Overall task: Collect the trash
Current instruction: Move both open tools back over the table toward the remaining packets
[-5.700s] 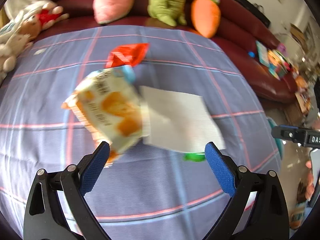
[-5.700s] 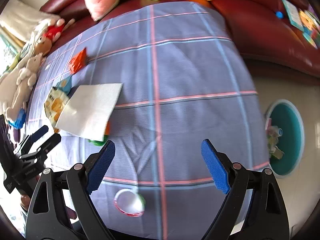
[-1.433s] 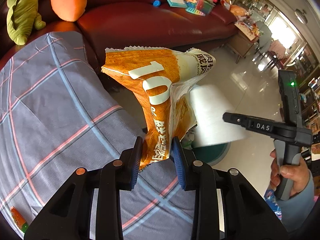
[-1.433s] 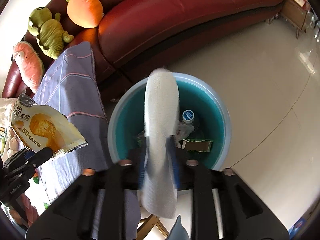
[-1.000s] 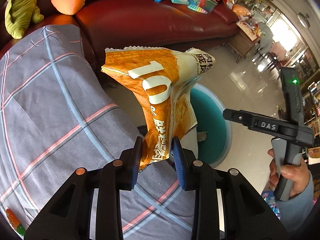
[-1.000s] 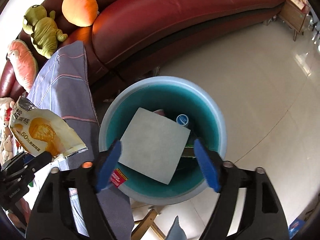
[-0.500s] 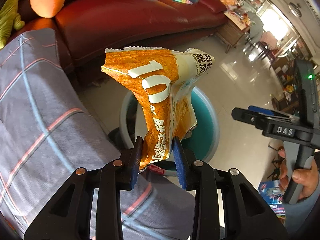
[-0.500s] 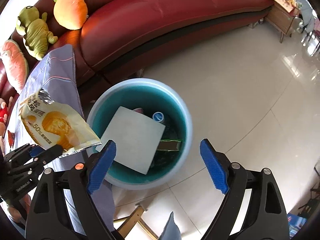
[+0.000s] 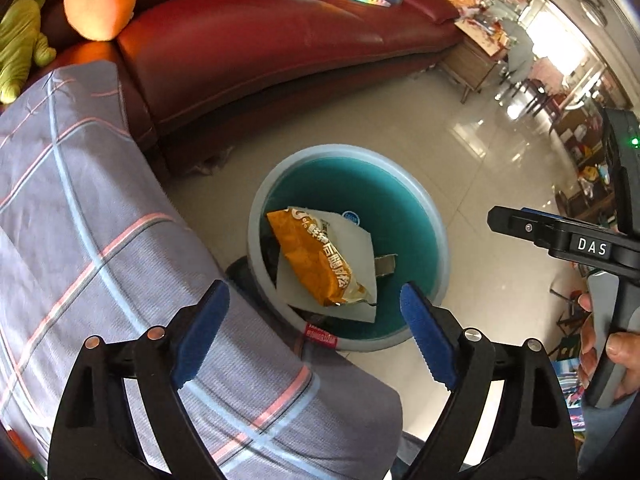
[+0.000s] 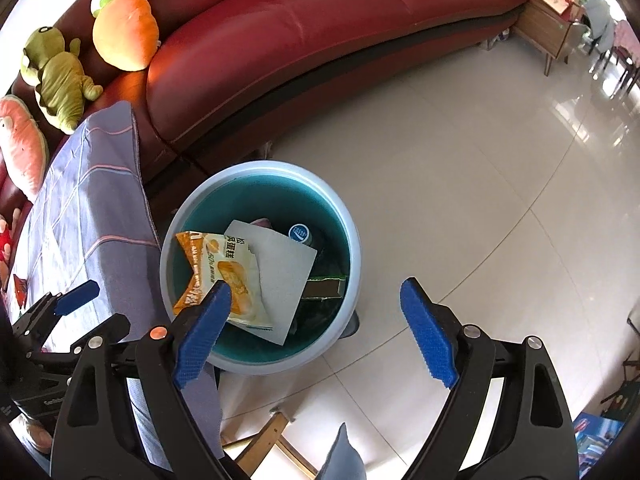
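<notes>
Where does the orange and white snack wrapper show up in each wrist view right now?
Left wrist view: the orange and white snack wrapper lies centre frame, inside the round teal trash bin, on the white paper sheet.
Right wrist view: the wrapper lies left of centre, in the bin's left half, partly behind a blue finger pad.
Shared landmark: the dark red leather sofa behind the bin.

hidden: bin contents under white sheet | snack bag corner behind pad
</notes>
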Motion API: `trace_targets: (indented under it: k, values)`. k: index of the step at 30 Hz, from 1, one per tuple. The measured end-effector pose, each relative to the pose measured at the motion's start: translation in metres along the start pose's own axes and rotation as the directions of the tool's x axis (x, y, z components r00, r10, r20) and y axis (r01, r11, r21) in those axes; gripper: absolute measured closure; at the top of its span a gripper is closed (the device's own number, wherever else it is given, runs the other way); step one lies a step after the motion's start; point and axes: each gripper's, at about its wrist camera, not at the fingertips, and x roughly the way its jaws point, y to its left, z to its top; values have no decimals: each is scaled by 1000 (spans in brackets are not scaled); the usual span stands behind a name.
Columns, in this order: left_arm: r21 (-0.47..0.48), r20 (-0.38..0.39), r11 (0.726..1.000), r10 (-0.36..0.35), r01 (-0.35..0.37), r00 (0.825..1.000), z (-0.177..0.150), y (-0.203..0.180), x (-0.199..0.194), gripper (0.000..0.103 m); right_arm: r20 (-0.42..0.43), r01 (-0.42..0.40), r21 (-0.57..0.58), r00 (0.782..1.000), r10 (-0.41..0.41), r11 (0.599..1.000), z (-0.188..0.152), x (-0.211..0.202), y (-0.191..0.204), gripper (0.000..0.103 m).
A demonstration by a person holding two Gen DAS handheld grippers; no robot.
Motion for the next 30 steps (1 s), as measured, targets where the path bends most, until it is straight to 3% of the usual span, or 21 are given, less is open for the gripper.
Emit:
trace_targets:
  k: [18,30]
  values:
    - [-65,27,997,49,-47,998,-20,34,-32,8,-14,-10,-77,1000,9,997,-5,-2,45,17]
    - [-169,73,980,118,-104,990,-55,89,-78,7,-9,-63,-205,998,63,977,-16,-8,124,17]
